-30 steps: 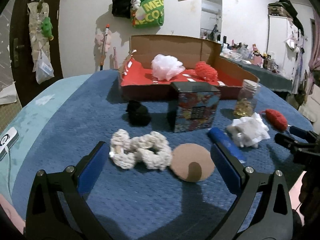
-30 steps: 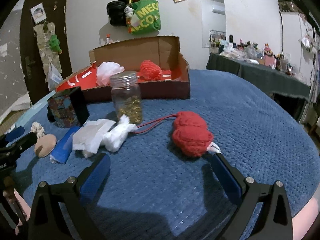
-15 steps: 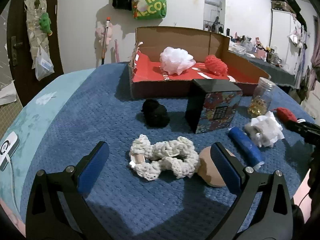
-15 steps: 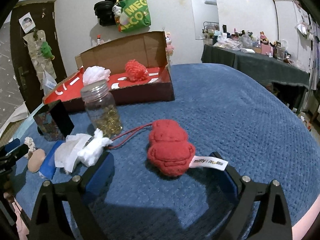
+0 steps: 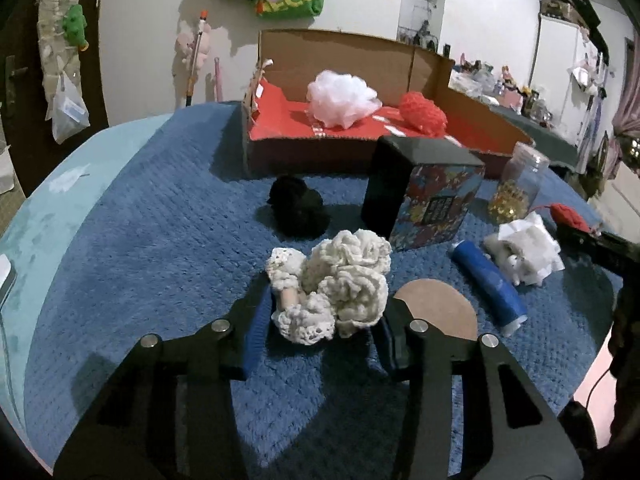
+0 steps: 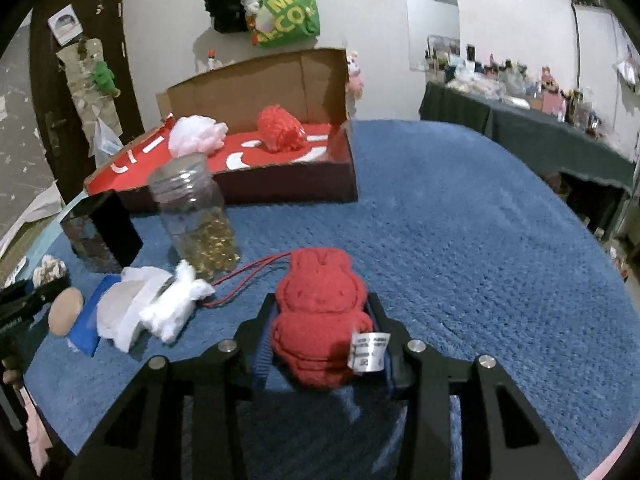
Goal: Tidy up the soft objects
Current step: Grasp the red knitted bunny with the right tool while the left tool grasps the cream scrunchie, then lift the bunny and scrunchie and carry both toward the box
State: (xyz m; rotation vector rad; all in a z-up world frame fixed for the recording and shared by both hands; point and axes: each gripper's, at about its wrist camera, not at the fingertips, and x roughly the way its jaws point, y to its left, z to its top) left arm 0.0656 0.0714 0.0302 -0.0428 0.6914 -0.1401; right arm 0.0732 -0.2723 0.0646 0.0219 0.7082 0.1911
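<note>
Both fingers newly clamped on toys.

White walls (image 6: 500,8). Dark door (image 6: 52,112) at 9 o'clock. Green tote bag (image 6: 286,10) hung at 12 o'clock. Cluttered side table (image 6: 532,120), dark cloth, at 2 o'clock. Blue textured cover (image 6: 460,240) on tabletop.

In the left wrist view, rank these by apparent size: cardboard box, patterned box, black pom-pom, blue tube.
1. cardboard box, though farthest away.
2. patterned box.
3. black pom-pom and blue tube look alike; the tube is nearer, so no ranking.
</note>
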